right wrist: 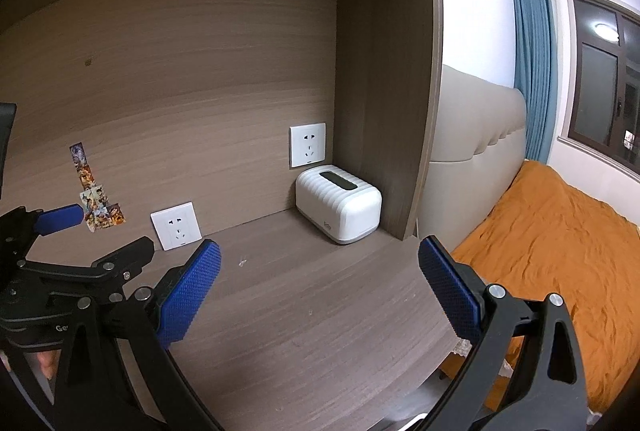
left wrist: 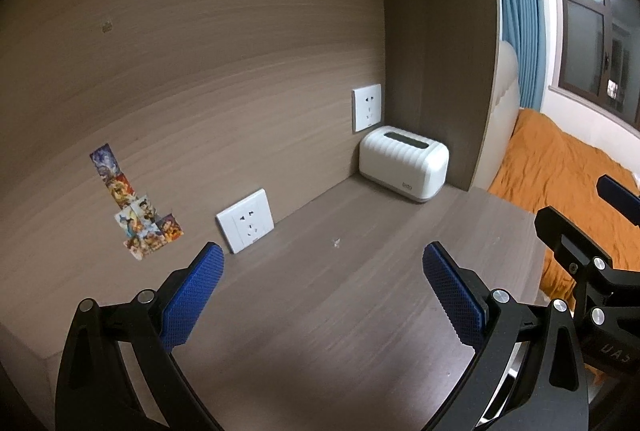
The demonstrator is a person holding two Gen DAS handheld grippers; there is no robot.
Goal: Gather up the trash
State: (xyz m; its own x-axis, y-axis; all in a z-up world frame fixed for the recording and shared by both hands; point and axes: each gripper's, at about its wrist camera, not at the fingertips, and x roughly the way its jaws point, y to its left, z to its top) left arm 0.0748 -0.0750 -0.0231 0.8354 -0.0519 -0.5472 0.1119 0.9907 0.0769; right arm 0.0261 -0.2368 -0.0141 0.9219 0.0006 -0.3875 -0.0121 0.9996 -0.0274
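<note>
Brown wood-grain desk surface (left wrist: 360,291): white ribbed plastic tissue box (left wrist: 404,162) at far right corner; tiny pale scrap (left wrist: 336,242) near middle, well apart from box.

Both wrist views face the desk (left wrist: 360,303) alcove (left sits nearer).

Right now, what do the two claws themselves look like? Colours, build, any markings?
Both match: the left claw and right claw each have black plastic arms with triangular cutouts, silver round pivot bolts, and flat fingers faced with blue pads in a fine diamond texture. The right wrist view shows white lettering starting "Ge" on the left claw's body. No cables or sleeves are visible.
</note>
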